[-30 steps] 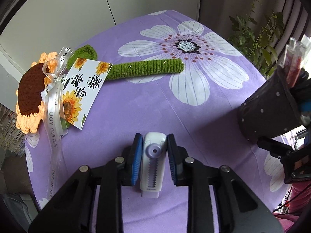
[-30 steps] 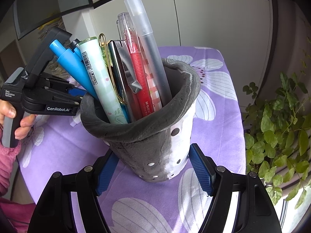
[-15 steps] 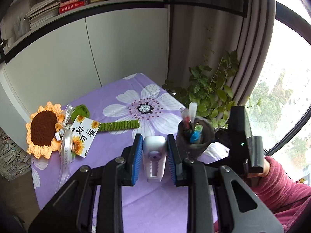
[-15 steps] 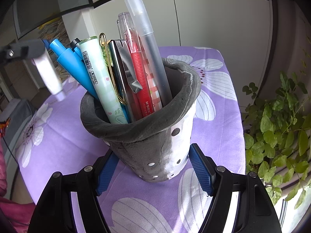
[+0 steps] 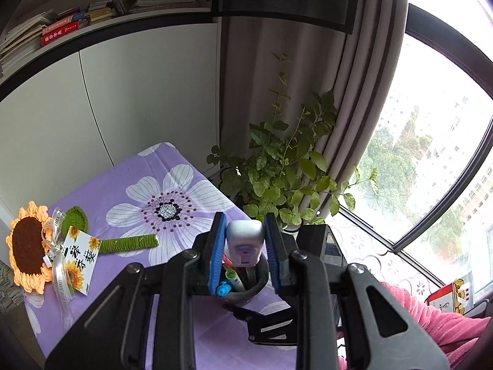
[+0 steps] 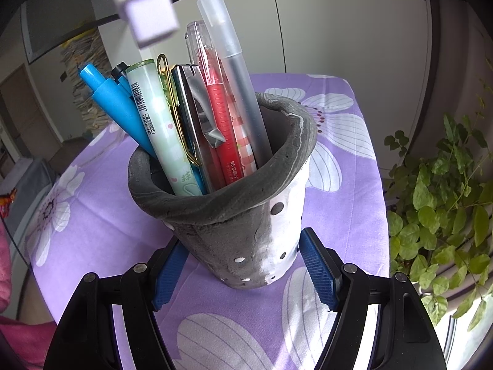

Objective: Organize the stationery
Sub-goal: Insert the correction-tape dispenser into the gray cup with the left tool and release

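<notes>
Gripping a white correction tape (image 5: 245, 243) between blue pads (image 5: 216, 252), left gripper (image 5: 245, 251) narrowly set and clamped on both sides of its body. Tape held in the air above the holder (image 5: 246, 289), its lilac end (image 6: 151, 20) seen over the pens from the right wrist view. Bracing the grey dotted holder (image 6: 234, 234) low on its wall, right gripper (image 6: 243, 265) spread wide with a pad (image 6: 317, 273) against each side. Holder upright on the purple floral cloth (image 6: 92, 215), near the table's right edge beside the plant (image 6: 440, 209). Packed with pens: blue pen (image 6: 114, 104), pale green marker (image 6: 157, 123), red pen (image 6: 220, 117), frosted grey pen (image 6: 237, 71). Crochet sunflower (image 5: 27, 246) with card (image 5: 78, 259) lying at the left edge, well apart from the holder. Pink sleeve (image 5: 428, 323) at lower right.
</notes>
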The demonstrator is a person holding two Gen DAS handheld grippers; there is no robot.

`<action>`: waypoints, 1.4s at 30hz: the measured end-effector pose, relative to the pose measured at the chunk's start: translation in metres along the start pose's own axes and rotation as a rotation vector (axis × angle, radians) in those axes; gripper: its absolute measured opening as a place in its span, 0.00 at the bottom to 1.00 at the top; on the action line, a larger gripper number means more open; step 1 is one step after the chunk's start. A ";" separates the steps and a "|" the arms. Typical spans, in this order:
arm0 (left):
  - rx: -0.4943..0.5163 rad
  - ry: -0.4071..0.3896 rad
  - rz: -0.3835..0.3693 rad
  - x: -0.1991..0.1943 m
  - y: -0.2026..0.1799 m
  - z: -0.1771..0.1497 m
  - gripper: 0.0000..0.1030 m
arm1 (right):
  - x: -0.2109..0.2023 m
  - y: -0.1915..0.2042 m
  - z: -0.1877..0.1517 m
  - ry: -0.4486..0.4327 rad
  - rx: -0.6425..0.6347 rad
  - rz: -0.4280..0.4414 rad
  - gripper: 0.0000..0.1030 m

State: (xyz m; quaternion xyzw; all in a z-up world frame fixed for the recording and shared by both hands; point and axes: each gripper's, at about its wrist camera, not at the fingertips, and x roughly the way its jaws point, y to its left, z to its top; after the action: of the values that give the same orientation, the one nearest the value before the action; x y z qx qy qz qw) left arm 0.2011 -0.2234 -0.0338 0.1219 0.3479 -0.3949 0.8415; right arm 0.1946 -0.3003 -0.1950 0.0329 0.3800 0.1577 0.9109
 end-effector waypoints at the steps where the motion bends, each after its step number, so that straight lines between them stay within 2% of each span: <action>1: 0.000 0.013 -0.002 0.005 0.000 -0.001 0.22 | 0.000 0.000 0.000 0.000 0.000 0.000 0.72; 9: 0.021 0.077 -0.006 0.024 -0.001 -0.014 0.23 | 0.001 0.001 0.000 -0.002 0.001 0.003 0.72; 15: 0.049 0.079 0.007 0.024 -0.005 -0.019 0.23 | 0.001 0.001 0.000 -0.002 0.000 -0.002 0.72; 23: 0.020 0.053 0.045 0.013 0.005 -0.020 0.30 | 0.001 0.003 -0.001 -0.001 -0.003 -0.006 0.72; 25: 0.011 0.036 0.067 0.009 0.008 -0.021 0.36 | 0.001 0.003 -0.001 -0.001 -0.002 -0.005 0.72; 29: -0.009 -0.012 0.124 0.001 0.015 -0.028 0.59 | 0.001 0.003 -0.001 -0.001 -0.002 -0.006 0.72; 33: -0.024 -0.049 0.182 -0.005 0.021 -0.038 0.63 | 0.001 0.003 -0.001 -0.001 -0.002 -0.005 0.72; 38: -0.038 -0.092 0.307 -0.008 0.028 -0.052 0.74 | 0.001 0.004 -0.001 0.001 -0.004 -0.010 0.72; 42: -0.060 -0.119 0.411 -0.008 0.038 -0.065 0.79 | 0.002 0.005 -0.001 0.003 -0.002 -0.015 0.72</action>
State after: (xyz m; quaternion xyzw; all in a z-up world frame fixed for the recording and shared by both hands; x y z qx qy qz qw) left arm 0.1946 -0.1624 -0.0783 0.1419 0.2771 -0.2110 0.9266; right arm 0.1938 -0.2954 -0.1961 0.0287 0.3816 0.1513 0.9114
